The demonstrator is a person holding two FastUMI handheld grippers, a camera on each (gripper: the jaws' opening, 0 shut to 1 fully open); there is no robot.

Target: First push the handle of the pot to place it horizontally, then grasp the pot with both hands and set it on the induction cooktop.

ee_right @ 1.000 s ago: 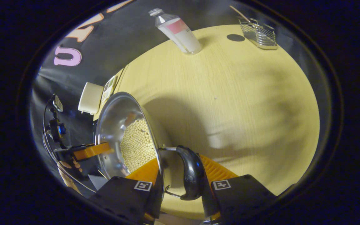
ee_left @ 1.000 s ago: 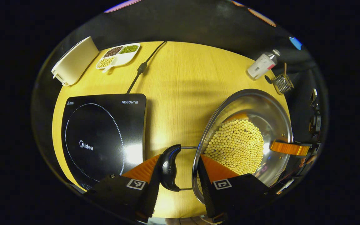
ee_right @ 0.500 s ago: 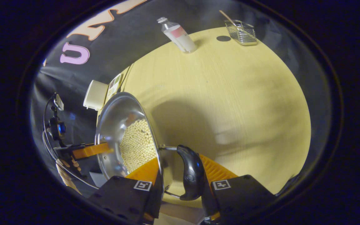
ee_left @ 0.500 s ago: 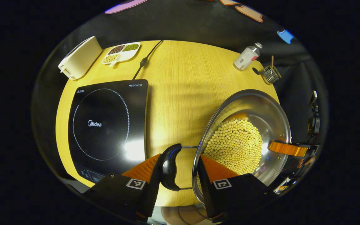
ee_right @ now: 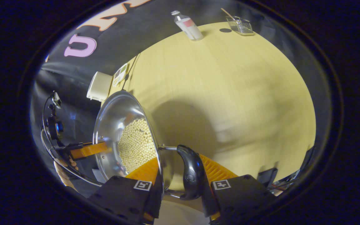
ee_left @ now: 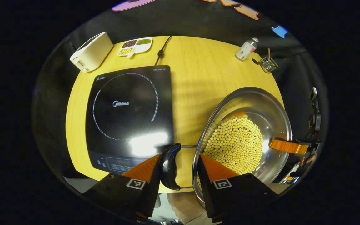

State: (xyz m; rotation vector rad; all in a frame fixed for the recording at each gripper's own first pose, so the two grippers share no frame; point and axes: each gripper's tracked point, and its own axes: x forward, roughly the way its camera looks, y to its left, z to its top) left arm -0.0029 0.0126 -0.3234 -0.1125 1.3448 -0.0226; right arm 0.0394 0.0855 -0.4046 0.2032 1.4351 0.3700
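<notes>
The induction cooktop bears the brand "Midea" at the centre of its ring; other print is unreadable.

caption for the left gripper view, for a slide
Left gripper clamps the bean-filled pot by its black handle, held above the table beside the induction cooktop.

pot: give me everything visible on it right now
The shiny round steel pot is wide and shallow, holding a heap of pale yellow beans. It has two black loop handles on wire brackets. The left gripper clamps one black handle; the right gripper clamps the other handle. The pot hangs above the wooden table, right of the black induction cooktop.
</notes>
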